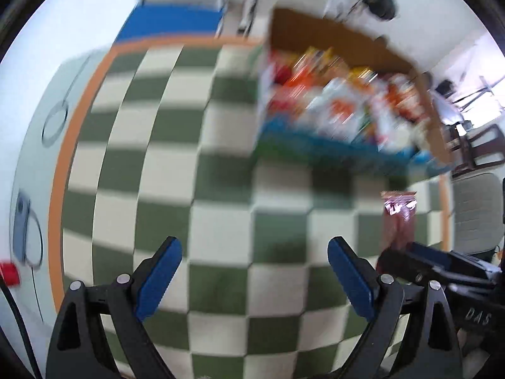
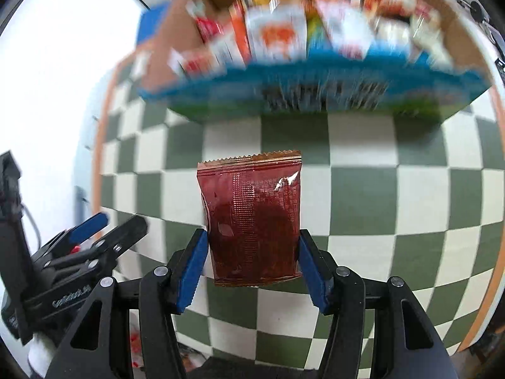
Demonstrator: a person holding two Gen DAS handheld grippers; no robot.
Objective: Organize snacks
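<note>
Starting on my left: I'm holding the left gripper (image 1: 254,279) with its blue pads spread wide and nothing at all between them, just the green-and-white checkered mat (image 1: 176,170) showing underneath. The mat has an orange border and is sitting on a pale table (image 1: 34,132).

Moving across to my right hand, the right gripper (image 2: 252,263) is pinching a dark red snack packet (image 2: 251,218) by its two side edges, both blue pads pressing right against the foil. The packet is standing upright in the grip, crimped top edge pointing away from me, and from the left camera I'm seeing it poke up beside my left gripper, off to its right.

Past the packet, at the far side of the mat, there's the open cardboard box (image 2: 315,94) with a blue front, and it's sitting there packed with assorted snack packs (image 2: 277,34) in red, orange, white and yellow. It's all pretty blurry, so I can't tell what any of them are. The red packet is well apart from the box.
</note>
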